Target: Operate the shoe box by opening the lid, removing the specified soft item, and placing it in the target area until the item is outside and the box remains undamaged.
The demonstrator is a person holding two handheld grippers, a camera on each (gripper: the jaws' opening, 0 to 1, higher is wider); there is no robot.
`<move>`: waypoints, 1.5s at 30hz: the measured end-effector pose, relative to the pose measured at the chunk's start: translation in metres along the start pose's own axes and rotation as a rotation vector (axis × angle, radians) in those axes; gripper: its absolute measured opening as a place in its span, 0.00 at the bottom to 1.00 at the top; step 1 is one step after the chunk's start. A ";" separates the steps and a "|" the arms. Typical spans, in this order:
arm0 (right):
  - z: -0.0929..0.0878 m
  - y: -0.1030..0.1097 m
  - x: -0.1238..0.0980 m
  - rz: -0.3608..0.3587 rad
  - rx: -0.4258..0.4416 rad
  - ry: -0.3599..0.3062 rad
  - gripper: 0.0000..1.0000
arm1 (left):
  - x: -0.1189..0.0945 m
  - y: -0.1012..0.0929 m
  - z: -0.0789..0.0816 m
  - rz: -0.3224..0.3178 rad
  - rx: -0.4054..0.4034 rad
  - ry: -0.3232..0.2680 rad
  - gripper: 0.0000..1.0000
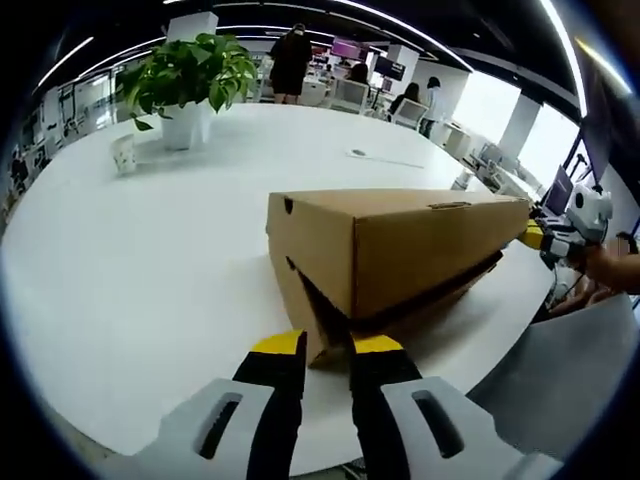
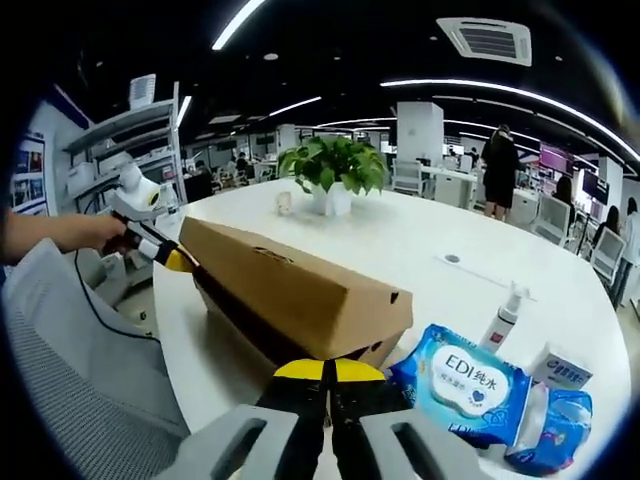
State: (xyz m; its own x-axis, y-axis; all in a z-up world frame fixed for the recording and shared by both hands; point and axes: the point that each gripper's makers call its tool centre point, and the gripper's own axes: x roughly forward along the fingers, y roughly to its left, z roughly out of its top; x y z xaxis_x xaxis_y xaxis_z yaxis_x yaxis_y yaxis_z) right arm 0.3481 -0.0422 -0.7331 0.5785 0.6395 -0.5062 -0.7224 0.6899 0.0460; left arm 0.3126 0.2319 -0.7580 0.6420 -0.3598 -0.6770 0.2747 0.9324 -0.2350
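**Claws at both ends of the box**

Left claw (image 1: 327,346), tips slightly parted, grasps nothing; the box (image 1: 390,255) lies at 12 o'clock, long axis running toward 2, lid ajar, on the worktop (image 1: 150,260).

Right claw (image 2: 324,371), clenched and empty, meets the box (image 2: 300,295); its far end reaches 10 o'clock, where the left claw (image 2: 180,261) sits.

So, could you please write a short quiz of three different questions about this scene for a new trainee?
1. True or false: the lid of the shoe box is fully shut.
2. Which item lies beside the box in the right gripper view? A) wet wipes pack B) a laptop C) a red mug
3. Fill in: on the white table, behind the box, stands a potted ____.

Key
1. False: the lid is lifted a little, with a dark gap under it.
2. A
3. plant
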 end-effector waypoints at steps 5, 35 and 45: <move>-0.008 0.001 0.002 0.009 -0.016 0.019 0.00 | -0.003 0.000 0.001 0.006 0.027 -0.009 0.18; -0.038 0.005 0.008 0.043 -0.130 0.122 0.08 | 0.004 -0.005 -0.016 0.006 0.116 0.048 0.22; -0.035 0.008 0.007 0.069 -0.156 0.125 0.13 | 0.000 -0.003 -0.013 0.009 0.137 0.042 0.24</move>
State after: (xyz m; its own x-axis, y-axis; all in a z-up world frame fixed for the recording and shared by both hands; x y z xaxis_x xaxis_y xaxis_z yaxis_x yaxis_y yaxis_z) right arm 0.3331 -0.0444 -0.7663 0.4810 0.6298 -0.6099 -0.8142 0.5789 -0.0443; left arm 0.3019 0.2298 -0.7664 0.6153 -0.3466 -0.7080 0.3660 0.9211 -0.1328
